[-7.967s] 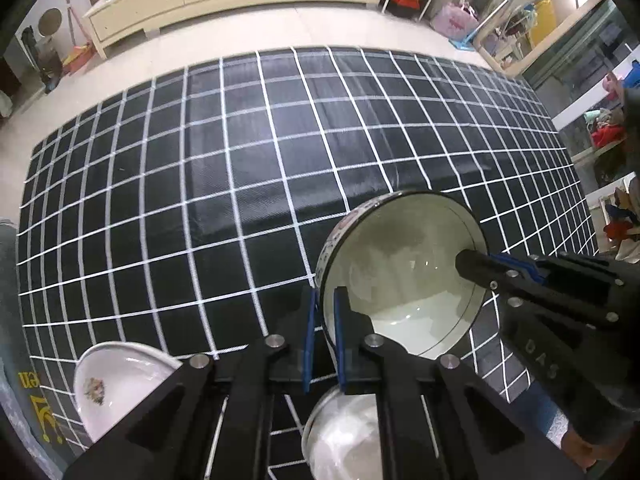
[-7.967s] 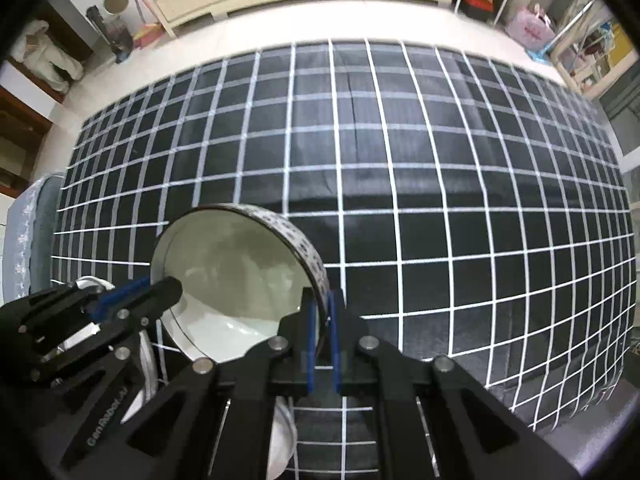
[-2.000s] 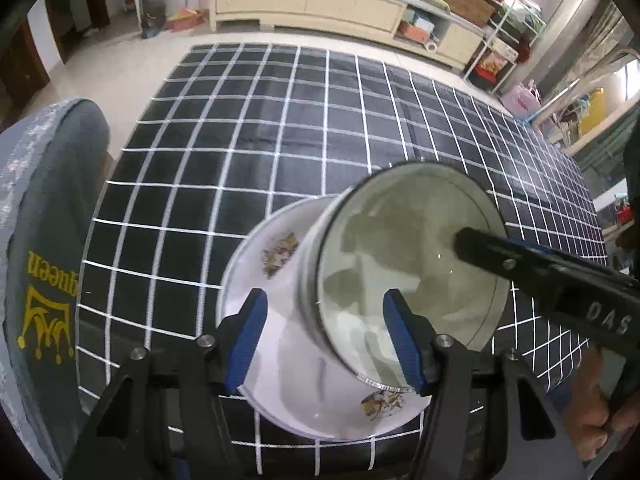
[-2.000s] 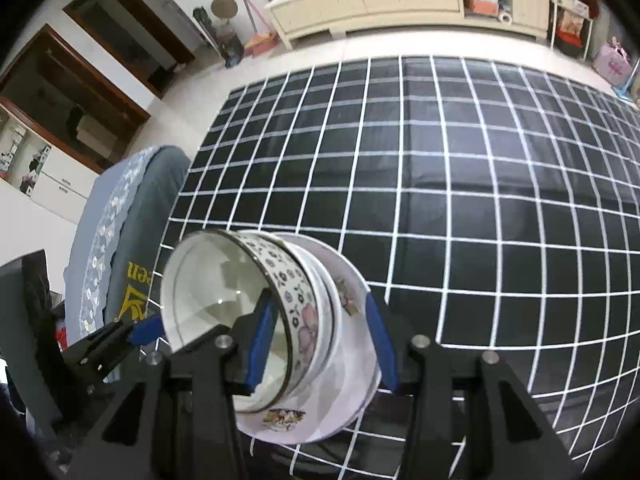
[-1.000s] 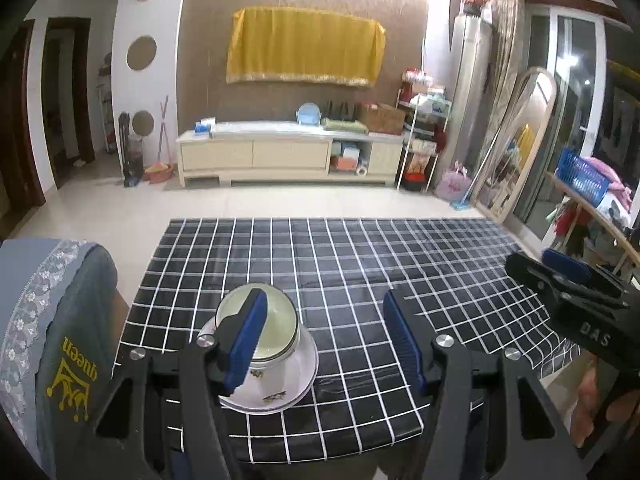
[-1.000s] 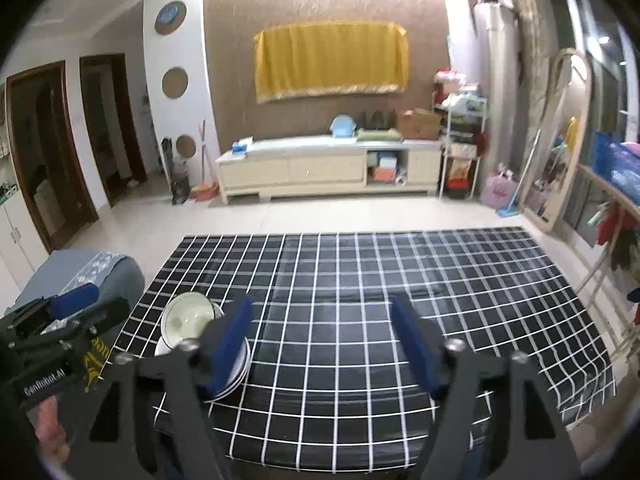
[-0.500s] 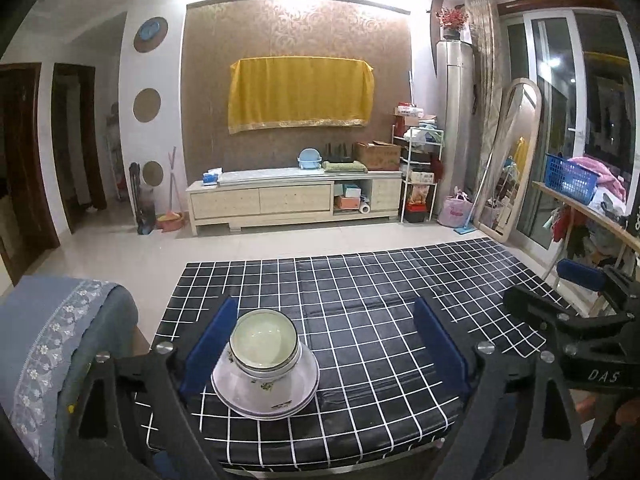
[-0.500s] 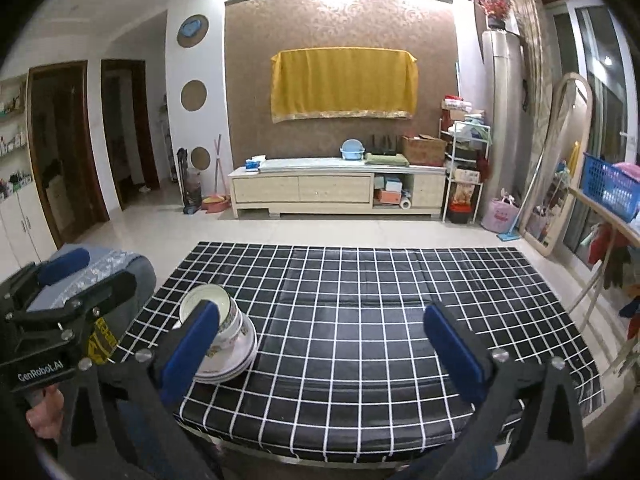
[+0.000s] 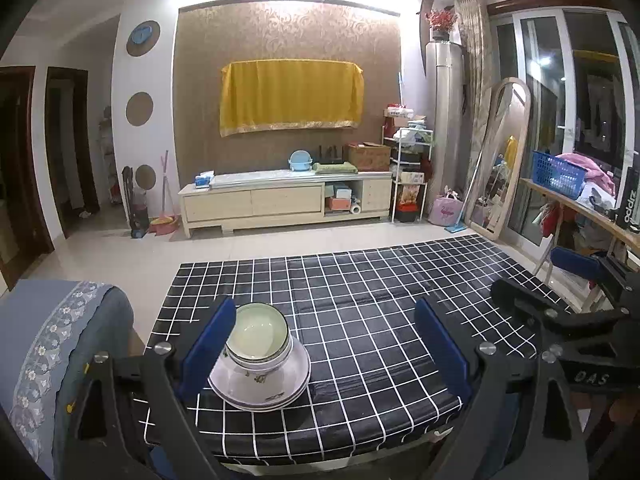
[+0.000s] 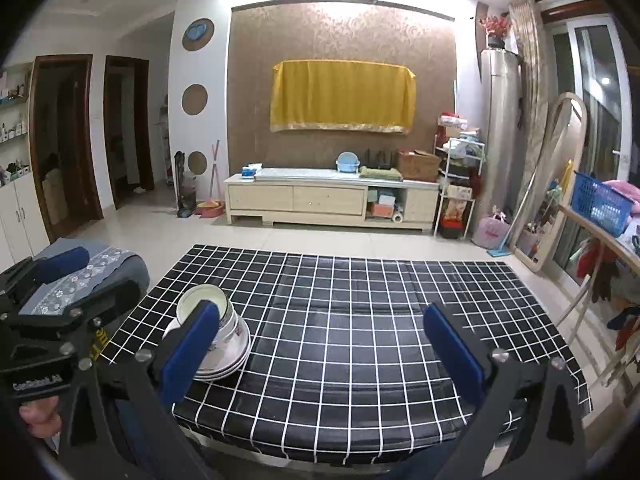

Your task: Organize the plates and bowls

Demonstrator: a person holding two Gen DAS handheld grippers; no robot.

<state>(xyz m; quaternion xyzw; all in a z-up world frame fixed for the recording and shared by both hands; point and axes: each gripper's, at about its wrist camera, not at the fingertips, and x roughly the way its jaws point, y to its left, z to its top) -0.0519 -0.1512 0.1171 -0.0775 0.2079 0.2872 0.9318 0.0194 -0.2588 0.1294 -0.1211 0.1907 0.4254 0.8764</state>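
Note:
A patterned bowl [image 9: 258,332] sits nested on top of another bowl and white plates [image 9: 260,394], one stack at the near left of the black checked table [image 9: 380,300]. The stack [image 10: 224,336] also shows in the right wrist view, partly behind that gripper's left pad. My left gripper [image 9: 324,348] is open wide and pulled back from the table, with only air between its blue pads. My right gripper [image 10: 322,352] is also open and holds nothing. Each gripper shows in the other's view: the right gripper [image 9: 540,280] and the left gripper [image 10: 88,276].
A grey-blue chair back [image 9: 60,344] stands just left of the table's near corner. Across the tiled floor there is a long low cabinet [image 9: 280,200]. A mirror [image 9: 500,152] and a ledge with a blue basket [image 9: 556,174] line the right side. A hand [image 10: 38,416] holds the left gripper.
Both grippers let go of the bowl onto the plates, drew back and rose. Over the last second their jaws spread wider. The stack stays put.

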